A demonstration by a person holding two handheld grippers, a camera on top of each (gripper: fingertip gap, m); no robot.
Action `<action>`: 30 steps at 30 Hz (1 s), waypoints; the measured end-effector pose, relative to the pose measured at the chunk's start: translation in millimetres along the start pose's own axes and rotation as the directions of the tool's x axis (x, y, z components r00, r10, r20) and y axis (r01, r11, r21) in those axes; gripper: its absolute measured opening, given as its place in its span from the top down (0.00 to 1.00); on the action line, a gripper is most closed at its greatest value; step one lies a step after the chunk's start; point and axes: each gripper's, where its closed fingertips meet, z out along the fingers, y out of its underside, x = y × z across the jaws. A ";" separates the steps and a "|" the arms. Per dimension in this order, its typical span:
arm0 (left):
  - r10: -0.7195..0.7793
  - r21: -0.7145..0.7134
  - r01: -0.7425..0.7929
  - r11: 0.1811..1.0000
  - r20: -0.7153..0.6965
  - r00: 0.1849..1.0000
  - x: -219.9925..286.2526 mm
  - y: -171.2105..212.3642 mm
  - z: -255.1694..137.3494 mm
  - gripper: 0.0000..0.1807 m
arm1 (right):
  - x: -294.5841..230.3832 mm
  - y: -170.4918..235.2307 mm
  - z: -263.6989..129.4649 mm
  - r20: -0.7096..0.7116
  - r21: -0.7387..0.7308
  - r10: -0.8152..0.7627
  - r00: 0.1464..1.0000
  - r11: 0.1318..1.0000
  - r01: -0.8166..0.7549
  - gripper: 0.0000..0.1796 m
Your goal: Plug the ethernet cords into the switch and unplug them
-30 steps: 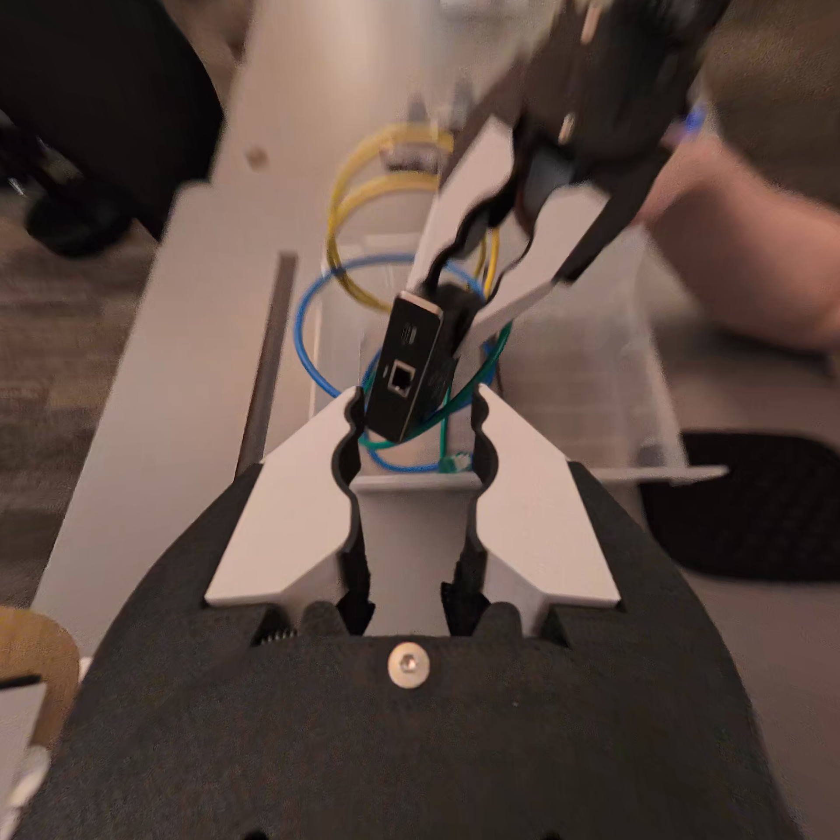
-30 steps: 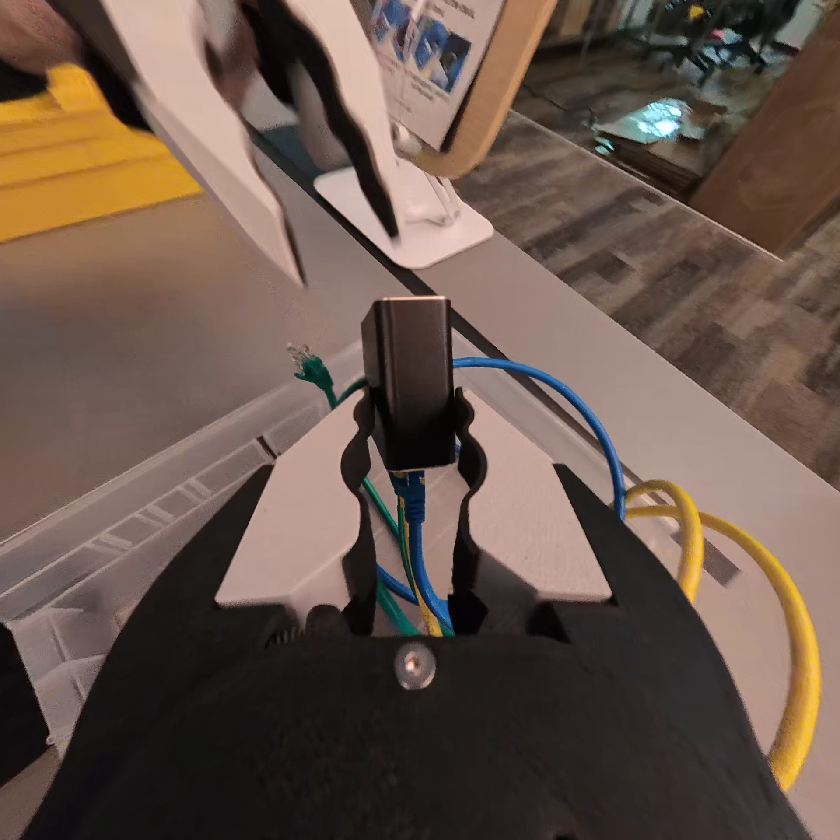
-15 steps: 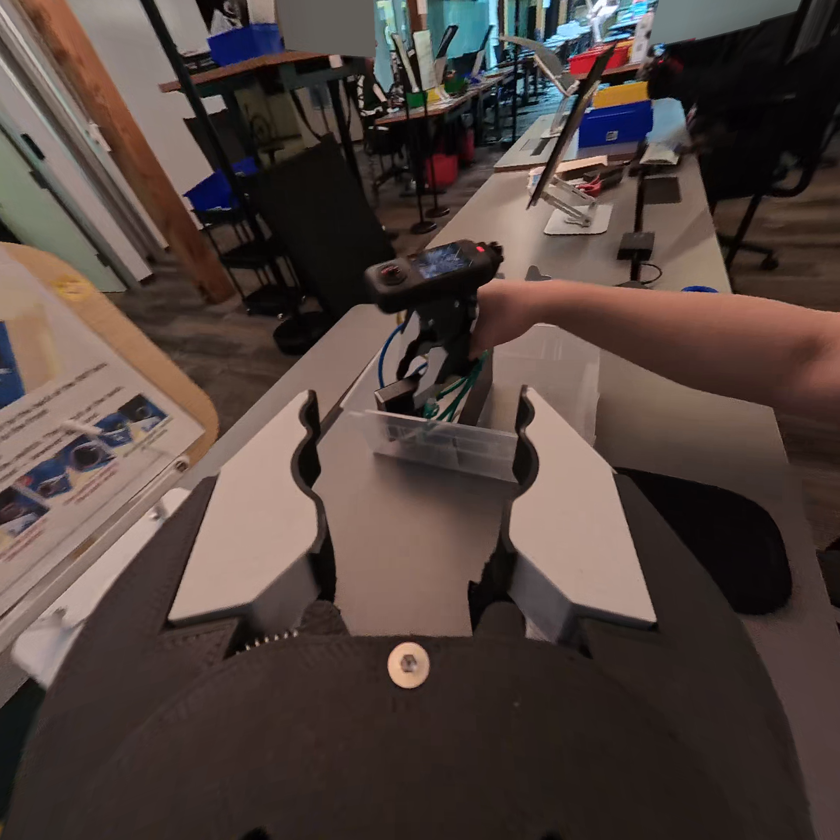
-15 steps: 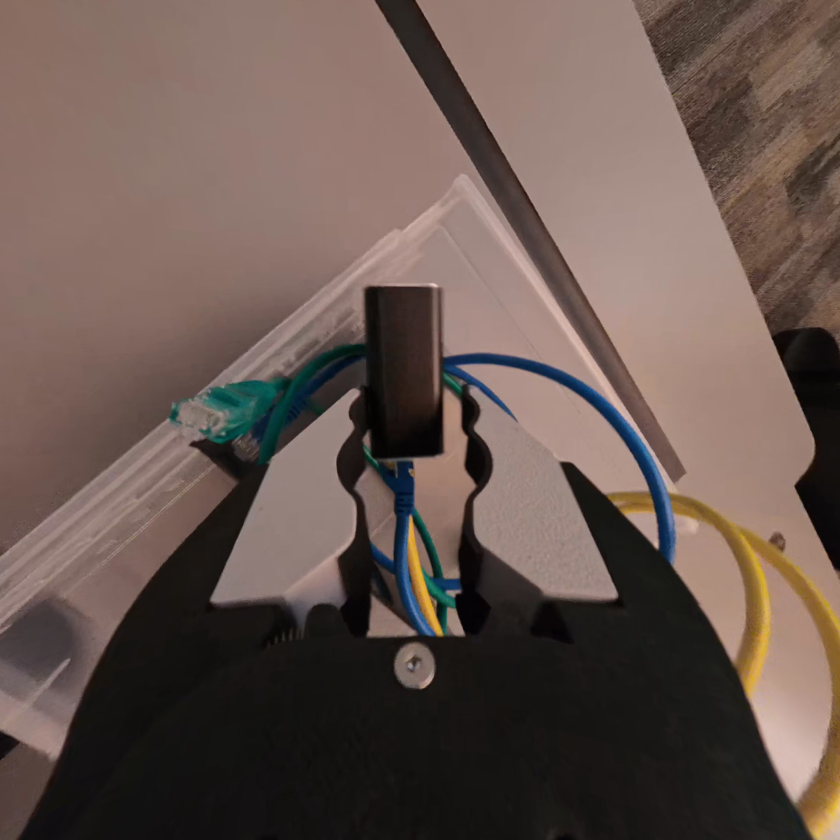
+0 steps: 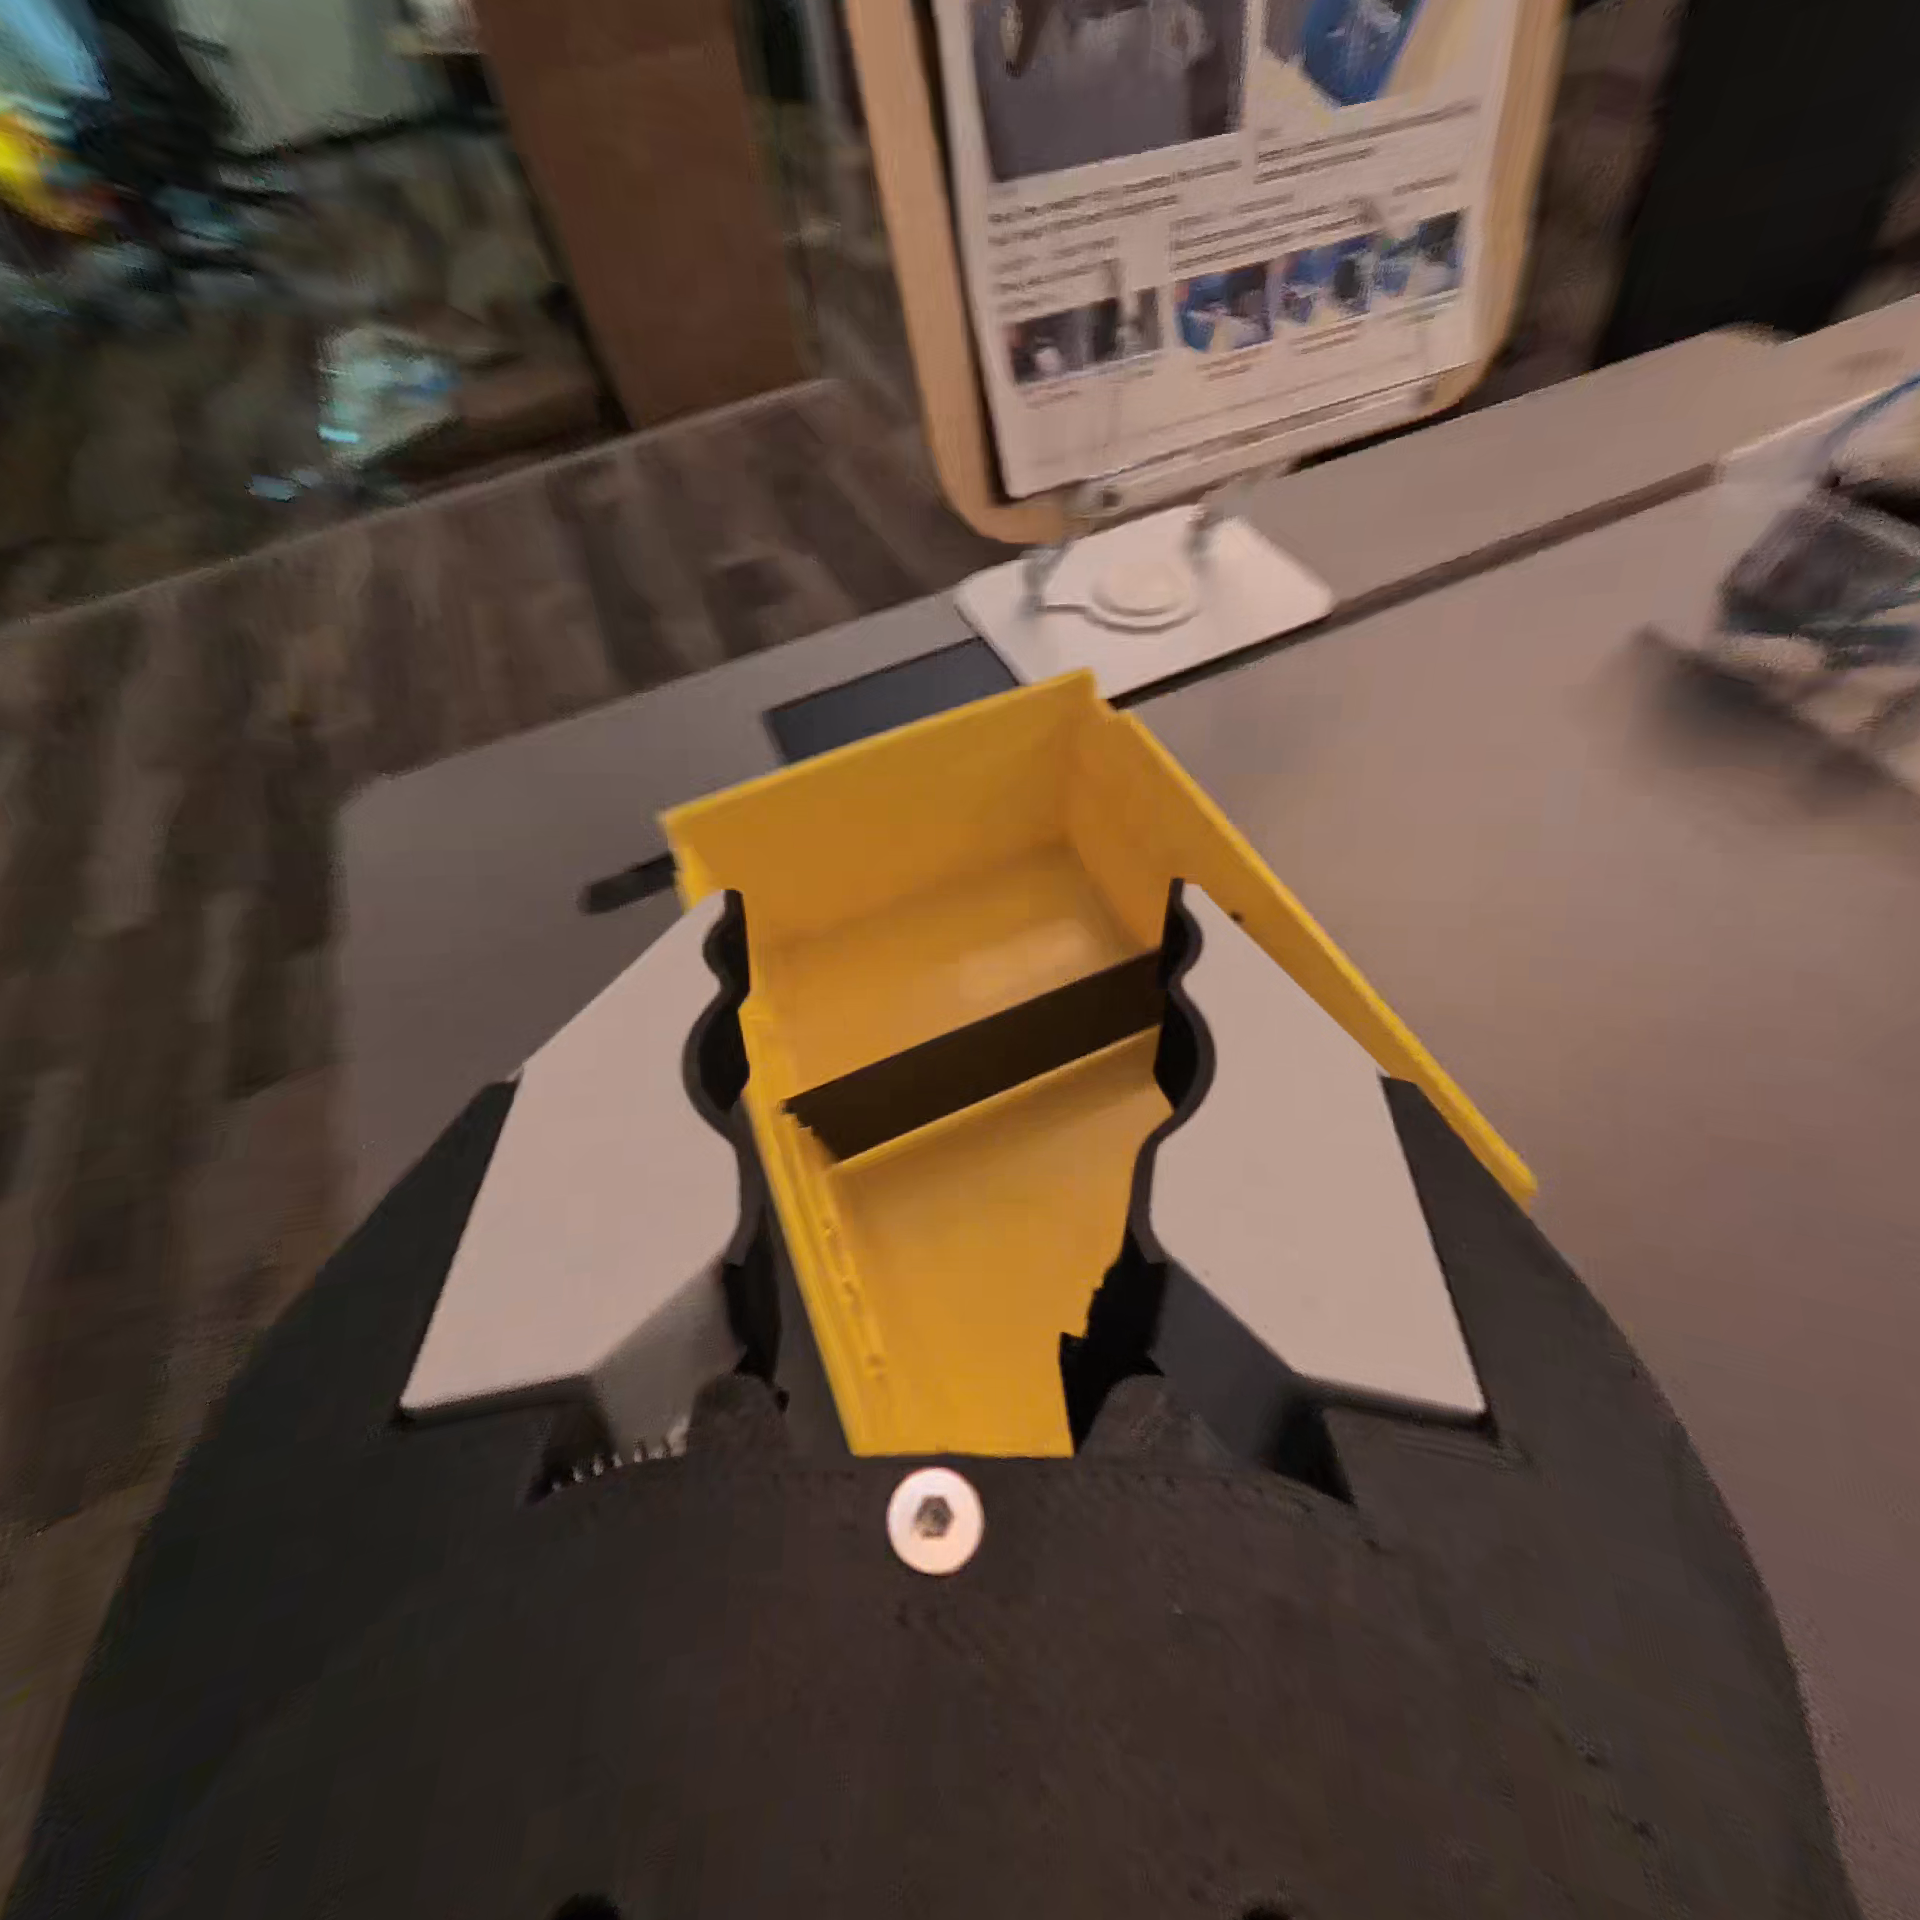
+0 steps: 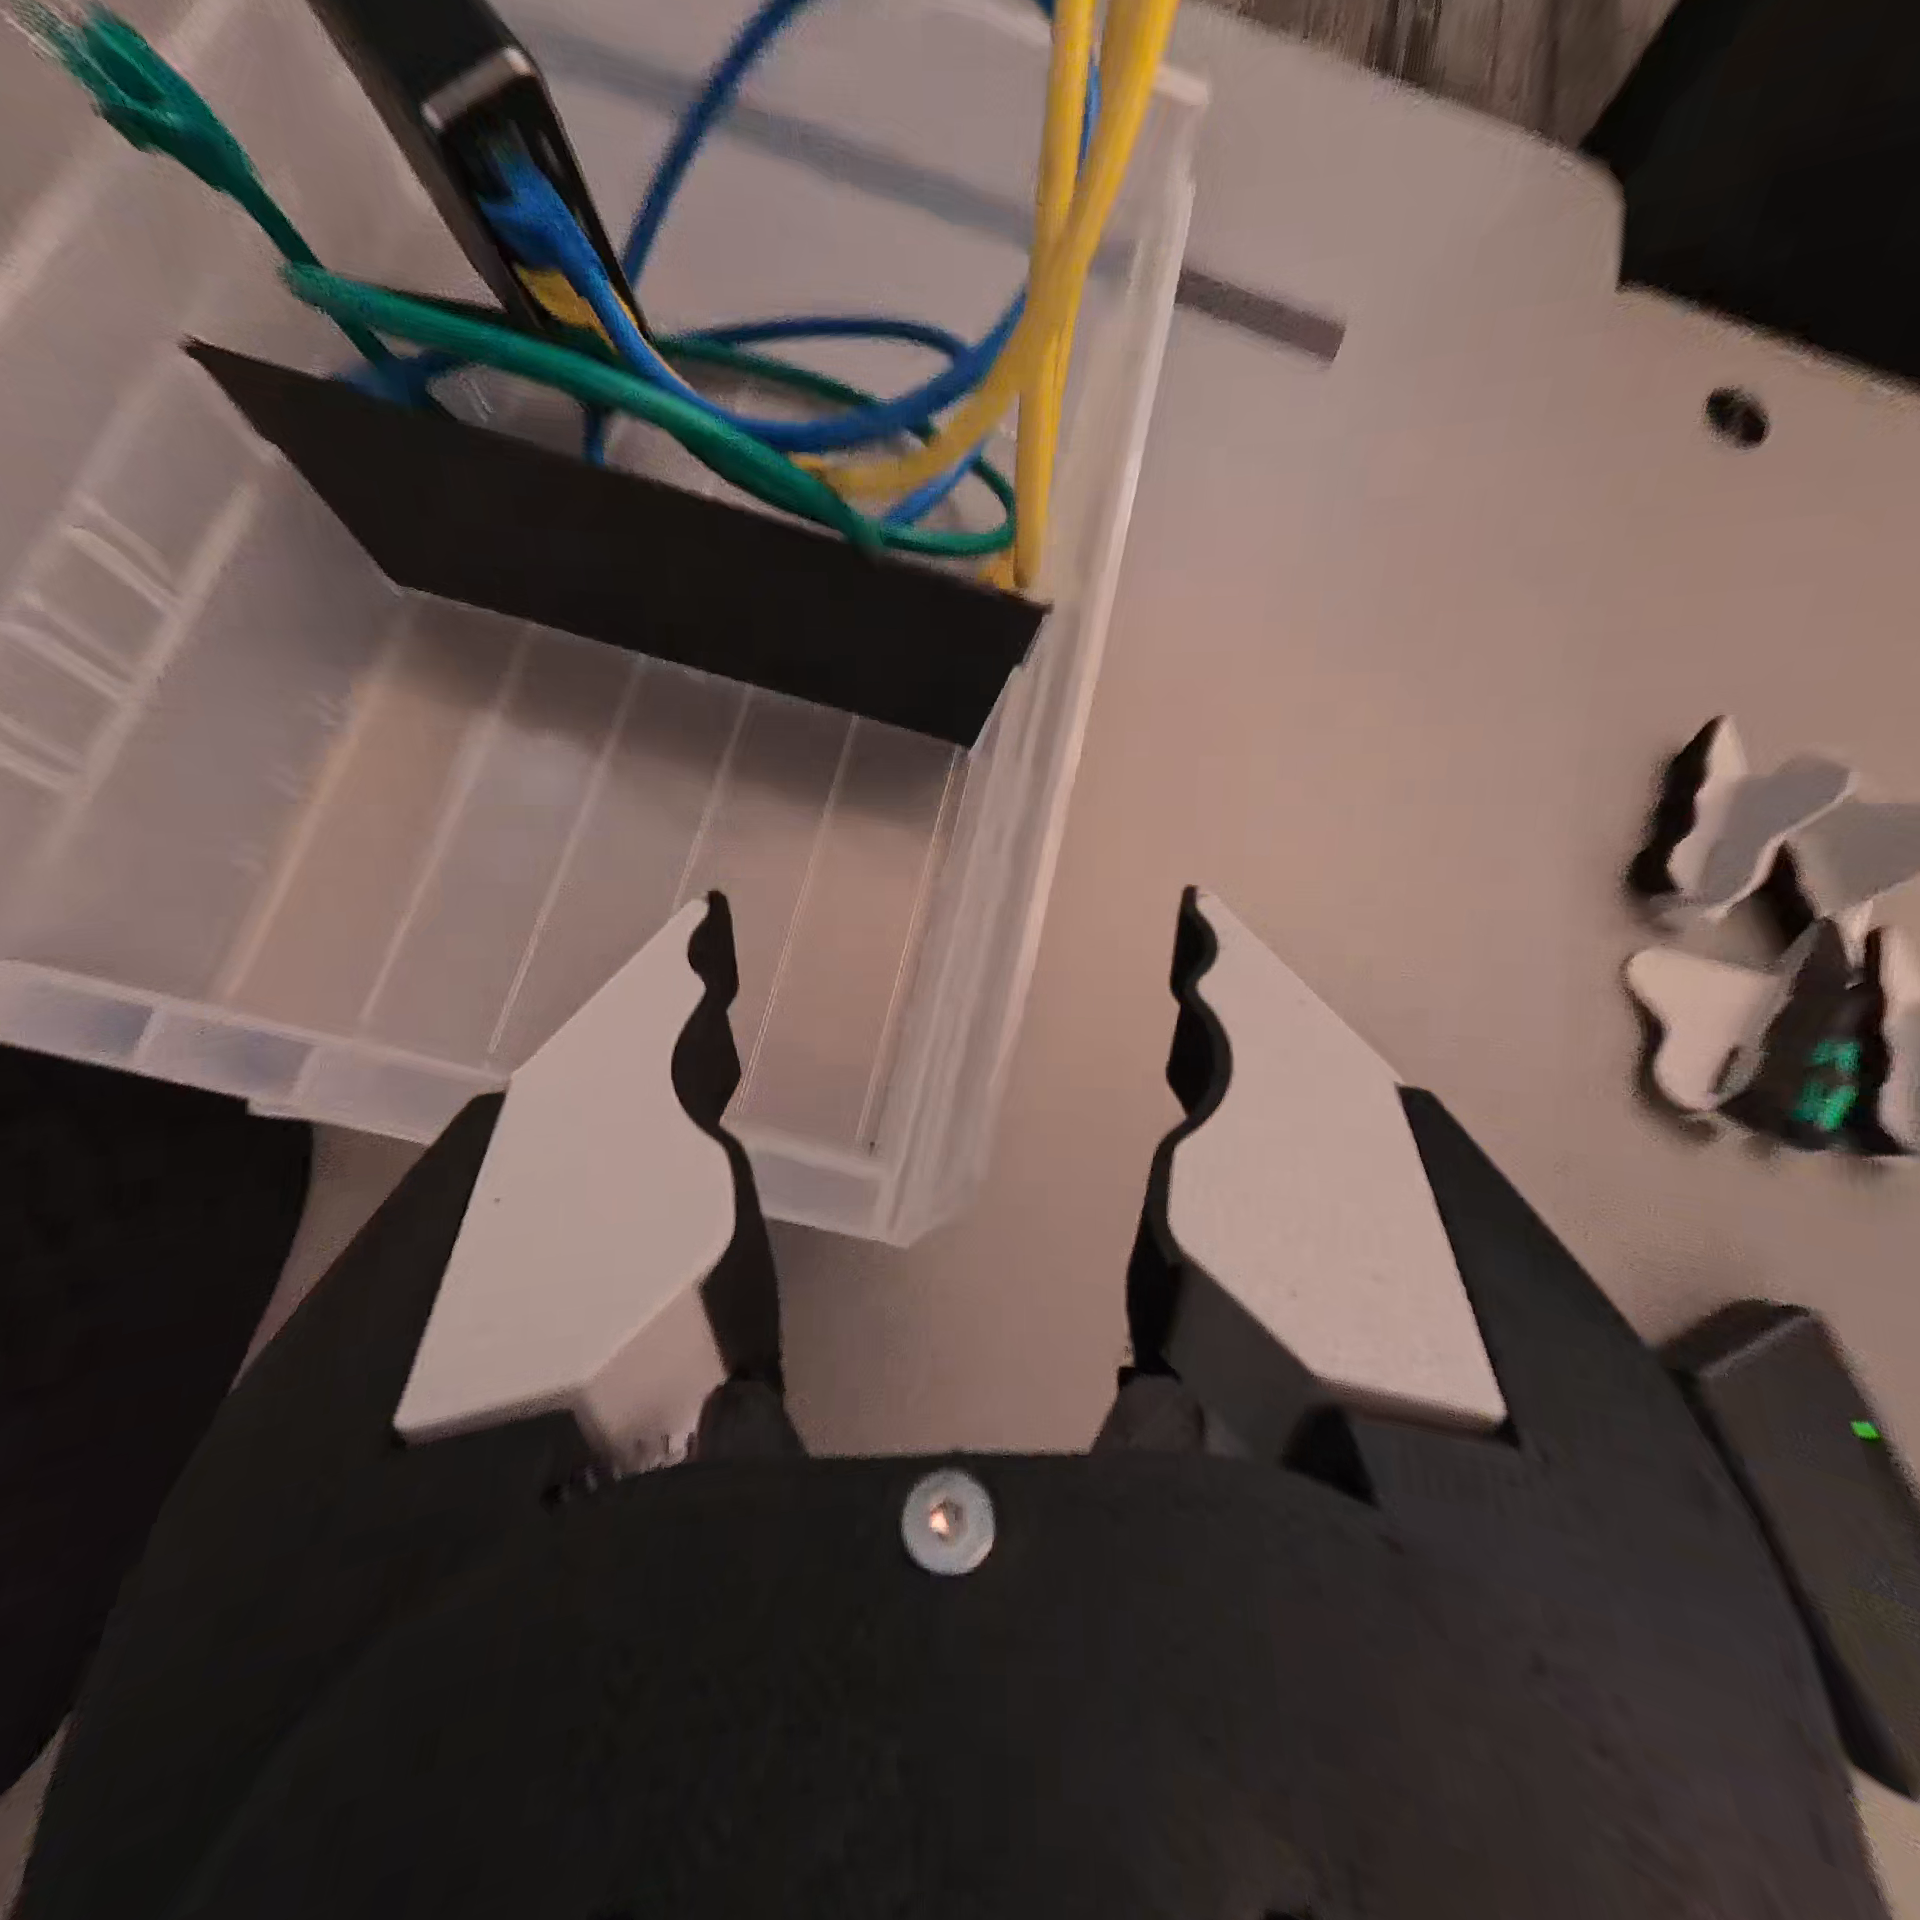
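Note:
The black switch lies tilted in the far compartment of the clear bin, with a blue cord plugged into it. A green cord with a loose plug and yellow cords coil around it. My right gripper is open and empty, above the bin's near corner and apart from the switch. My left gripper is open and empty above a yellow bin. The clear bin shows blurred at the far right in the left wrist view.
A black divider crosses the clear bin; another crosses the yellow bin. A framed sign on a white stand is behind the yellow bin. Blurred grey finger-shaped parts and a black device with a green light sit right. The tips of one gripper are about 75 centimeters away from the tips of the other.
My right gripper let go of the switch, opened and drew back; the switch now rests in the clear bin. My left gripper swung away from the clear bin to above the yellow bin.

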 end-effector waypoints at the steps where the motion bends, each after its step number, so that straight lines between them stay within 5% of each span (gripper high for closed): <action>1: -0.061 -0.009 0.060 0.998 -0.066 0.996 -4.7 10.1 9.6 0.54 | -0.9 4.8 8.8 -0.002 -0.002 0.024 1.000 1.000 -0.024 0.54; 5: -0.164 -0.233 0.157 0.960 -0.012 0.986 -43.9 75.3 40.9 0.45 | -10.2 24.6 38.4 -0.019 -0.141 0.067 0.998 0.988 -0.069 0.58; 11: -0.292 -0.530 0.256 0.809 0.016 0.956 -44.0 156.0 50.2 0.42 | 13.4 40.5 44.3 -0.169 -0.342 -0.062 0.984 0.940 0.000 0.82; 16: -0.353 -0.639 0.256 0.726 -0.027 0.935 -20.0 184.5 55.8 0.61 | 12.9 41.8 47.9 -0.115 -0.385 0.007 0.993 0.922 -0.051 0.87; 21: -0.306 -0.795 0.186 0.578 0.000 0.952 -9.1 223.9 54.6 0.91 | -13.5 37.8 47.5 0.071 -0.356 0.213 0.975 0.918 -0.174 0.98; 30: -0.209 -0.841 0.068 0.536 -0.055 0.976 40.9 207.1 86.4 0.95 | -52.2 27.1 51.9 0.020 -0.324 0.128 0.992 0.939 -0.115 0.97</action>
